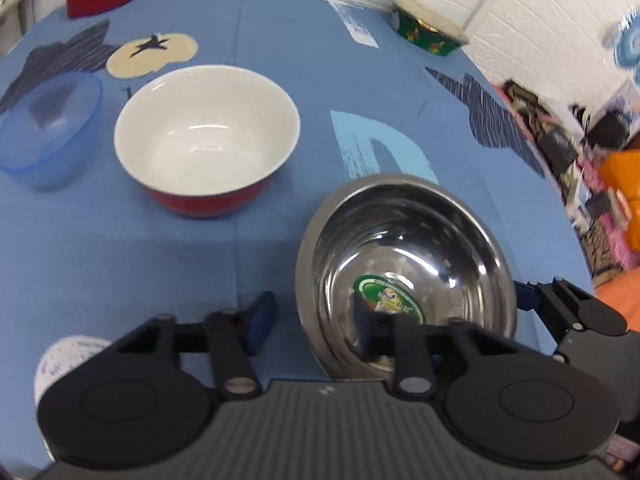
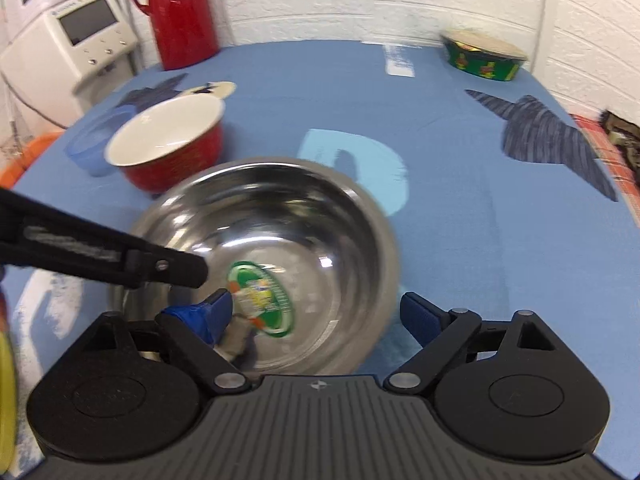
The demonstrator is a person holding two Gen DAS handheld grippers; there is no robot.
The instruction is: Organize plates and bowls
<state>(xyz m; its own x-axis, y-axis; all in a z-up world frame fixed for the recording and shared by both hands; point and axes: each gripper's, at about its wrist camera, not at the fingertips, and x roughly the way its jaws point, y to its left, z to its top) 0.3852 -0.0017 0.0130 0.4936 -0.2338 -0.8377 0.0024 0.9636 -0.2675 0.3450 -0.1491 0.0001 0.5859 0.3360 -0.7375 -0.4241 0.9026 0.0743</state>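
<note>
A steel bowl [image 1: 404,248] [image 2: 280,216] with a green sticker inside sits on the blue tablecloth [image 1: 160,272], close in front of both grippers, and looks blurred. My left gripper [image 1: 315,324] is open and straddles the bowl's left rim, one pad inside and one outside. My right gripper [image 2: 318,316] is open and straddles the bowl's right rim in the same way. A red bowl [image 1: 206,136] [image 2: 164,144] with a white inside stands further back on the left. Beside it is a clear blue plastic bowl [image 1: 48,128] [image 2: 96,140].
A green patterned bowl [image 1: 428,28] [image 2: 484,56] stands at the far right by the white brick wall. A red flask [image 2: 180,12] stands at the far left, next to a white appliance [image 2: 80,36]. Clutter [image 1: 580,168] lies beyond the table's right edge.
</note>
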